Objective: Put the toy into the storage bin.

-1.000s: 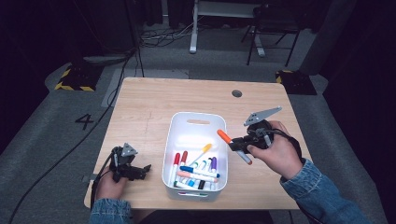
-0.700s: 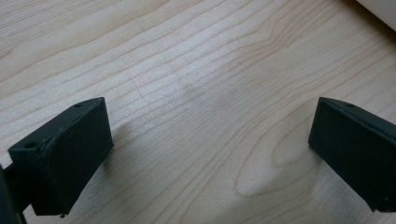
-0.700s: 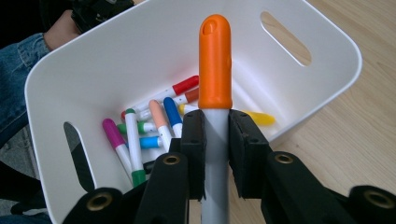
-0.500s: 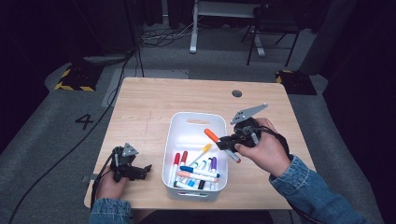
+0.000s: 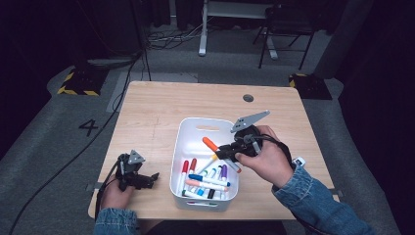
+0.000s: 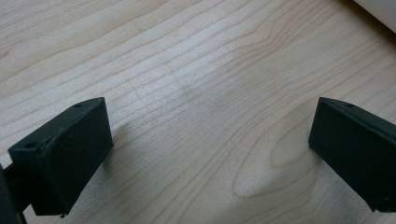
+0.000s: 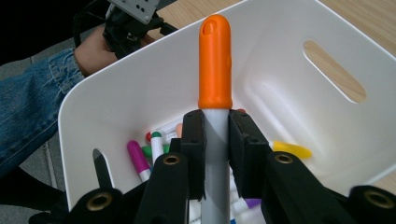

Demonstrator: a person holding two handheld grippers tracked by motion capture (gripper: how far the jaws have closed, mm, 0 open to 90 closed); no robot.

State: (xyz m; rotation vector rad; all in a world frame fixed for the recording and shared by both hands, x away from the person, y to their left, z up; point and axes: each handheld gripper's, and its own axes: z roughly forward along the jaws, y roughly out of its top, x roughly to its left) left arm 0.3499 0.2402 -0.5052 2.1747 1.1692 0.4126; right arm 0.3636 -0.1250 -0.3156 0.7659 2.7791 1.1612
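The right gripper (image 5: 226, 152) has its jaws clamped on a marker (image 7: 215, 70) with an orange cap, holding it by the grey barrel just below the cap. The marker is in the air above the white bin (image 5: 195, 128), which stands on the wooden bench (image 5: 156, 107) and holds more markers (image 5: 205, 178). The left gripper (image 5: 147, 180) rests low over the bench beside the bin, jaws wide apart with nothing between them.

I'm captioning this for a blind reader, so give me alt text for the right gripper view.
The right gripper clamps an orange-capped marker between its black jaws, held above a white bin with more markers at the bottom. Beyond the bin's rim, a denim-sleeved hand holds the left gripper.
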